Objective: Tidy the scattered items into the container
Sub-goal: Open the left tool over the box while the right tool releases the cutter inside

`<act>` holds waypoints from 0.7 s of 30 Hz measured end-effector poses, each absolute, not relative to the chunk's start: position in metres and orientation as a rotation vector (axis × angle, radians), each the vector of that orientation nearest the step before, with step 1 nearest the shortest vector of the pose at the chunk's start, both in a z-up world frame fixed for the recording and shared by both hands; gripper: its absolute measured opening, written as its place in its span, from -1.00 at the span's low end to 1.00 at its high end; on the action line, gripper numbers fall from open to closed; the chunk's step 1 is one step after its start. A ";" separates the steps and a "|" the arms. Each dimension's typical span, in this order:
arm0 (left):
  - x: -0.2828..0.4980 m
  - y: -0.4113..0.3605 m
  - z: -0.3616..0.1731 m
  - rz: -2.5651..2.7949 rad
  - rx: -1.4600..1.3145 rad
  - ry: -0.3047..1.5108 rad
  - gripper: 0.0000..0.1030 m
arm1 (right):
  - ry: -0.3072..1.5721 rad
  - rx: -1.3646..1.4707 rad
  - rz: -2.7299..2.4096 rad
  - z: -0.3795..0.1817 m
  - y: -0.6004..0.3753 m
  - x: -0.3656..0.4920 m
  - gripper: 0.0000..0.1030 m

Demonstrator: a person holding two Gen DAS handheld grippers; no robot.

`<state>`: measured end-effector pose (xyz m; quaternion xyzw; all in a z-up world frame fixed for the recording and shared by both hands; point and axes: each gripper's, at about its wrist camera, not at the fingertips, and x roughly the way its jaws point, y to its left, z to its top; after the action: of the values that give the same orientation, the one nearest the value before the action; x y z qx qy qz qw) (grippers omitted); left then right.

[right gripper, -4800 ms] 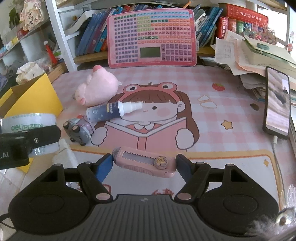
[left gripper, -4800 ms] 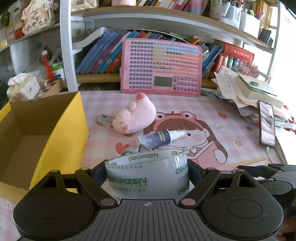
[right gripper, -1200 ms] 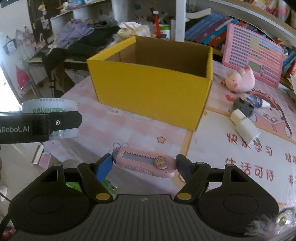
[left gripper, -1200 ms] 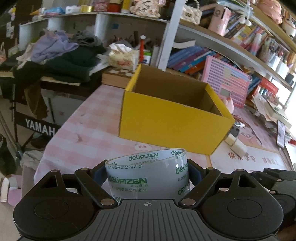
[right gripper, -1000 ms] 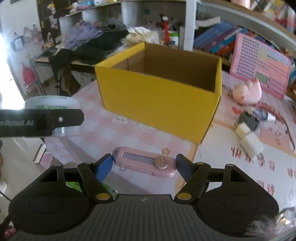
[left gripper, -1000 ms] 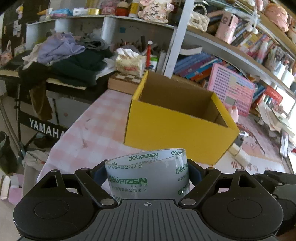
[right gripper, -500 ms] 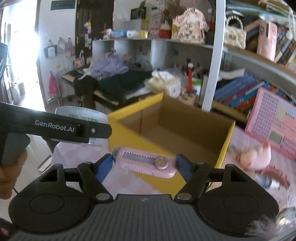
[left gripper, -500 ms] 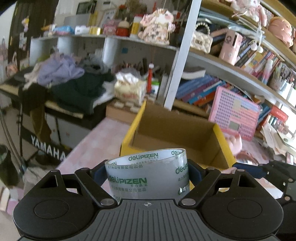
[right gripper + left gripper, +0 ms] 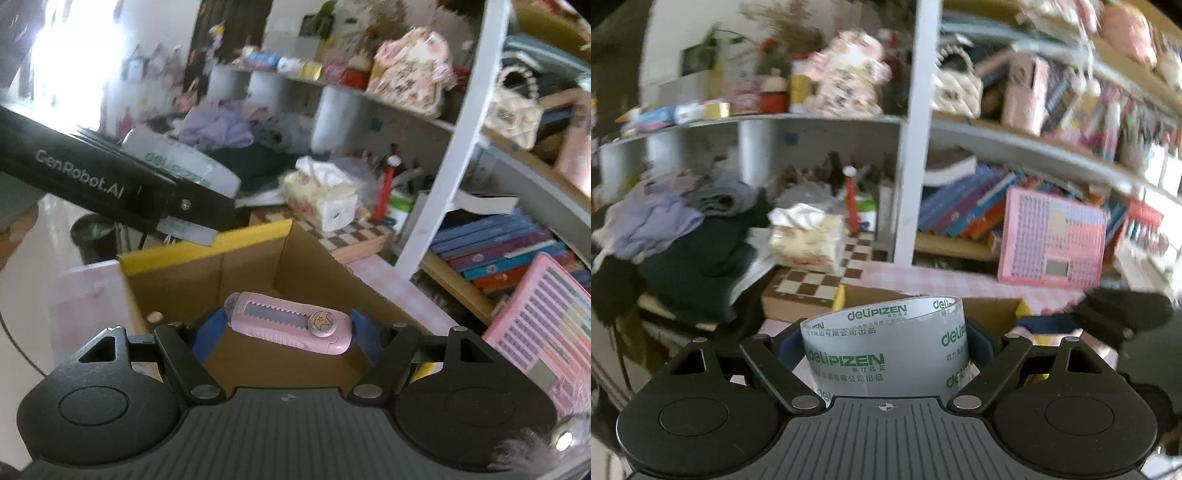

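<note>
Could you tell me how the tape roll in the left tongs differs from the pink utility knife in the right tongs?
The tape roll is a wide clear ring printed in green; the utility knife is a slim pink bar with a toothed slider. The roll stands on end between the left tongs, while the knife lies crosswise, gripped at its ends by the right tongs. Both are held up near the yellow box, neither released.

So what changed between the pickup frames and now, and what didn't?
Both grippers left the pink desk mat and now hang above the open yellow box. The left gripper stays shut on the tape roll, the right gripper on the pink utility knife. Neither has been released; nothing lies on the visible box floor.
</note>
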<state>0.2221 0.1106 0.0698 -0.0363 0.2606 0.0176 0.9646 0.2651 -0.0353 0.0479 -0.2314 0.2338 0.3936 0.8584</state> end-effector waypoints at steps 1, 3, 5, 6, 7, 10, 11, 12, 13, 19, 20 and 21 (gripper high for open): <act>0.233 0.108 0.066 0.037 -0.052 0.550 0.70 | 0.513 -0.494 0.832 0.044 -0.033 0.276 0.42; 0.254 0.104 0.057 0.041 -0.027 0.599 0.70 | 0.561 -0.519 0.837 0.036 -0.025 0.295 0.42; 0.271 0.099 0.046 0.035 -0.001 0.638 0.70 | 0.600 -0.568 0.847 0.028 -0.016 0.311 0.43; 0.277 0.096 0.042 0.031 0.018 0.654 0.70 | 0.609 -0.604 0.859 0.024 -0.011 0.316 0.43; 0.284 0.093 0.036 0.026 0.045 0.673 0.70 | 0.617 -0.654 0.876 0.019 -0.006 0.319 0.43; 0.300 0.085 0.023 0.016 0.103 0.722 0.71 | 0.631 -0.824 0.921 0.002 0.007 0.324 0.43; 0.305 0.084 0.018 0.016 0.111 0.741 0.71 | 0.644 -0.864 0.927 -0.003 0.010 0.327 0.43; 0.309 0.084 0.014 0.018 0.116 0.756 0.71 | 0.664 -0.889 0.928 -0.008 0.012 0.331 0.43; 0.312 0.084 0.012 0.023 0.121 0.770 0.71 | 0.684 -0.901 0.925 -0.012 0.014 0.335 0.43; 0.325 0.082 0.000 0.034 0.145 0.831 0.71 | 0.729 -0.914 0.939 -0.019 0.018 0.345 0.44; 0.325 0.082 -0.002 0.034 0.147 0.835 0.71 | 0.732 -0.919 0.950 -0.019 0.018 0.344 0.44; 0.325 0.082 -0.004 0.036 0.149 0.839 0.71 | 0.728 -0.926 0.957 -0.019 0.019 0.343 0.44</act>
<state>0.3252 0.0816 -0.0035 0.0722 0.4070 0.0173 0.9104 0.3428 0.0188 -0.0186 -0.4198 0.3303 0.4338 0.7256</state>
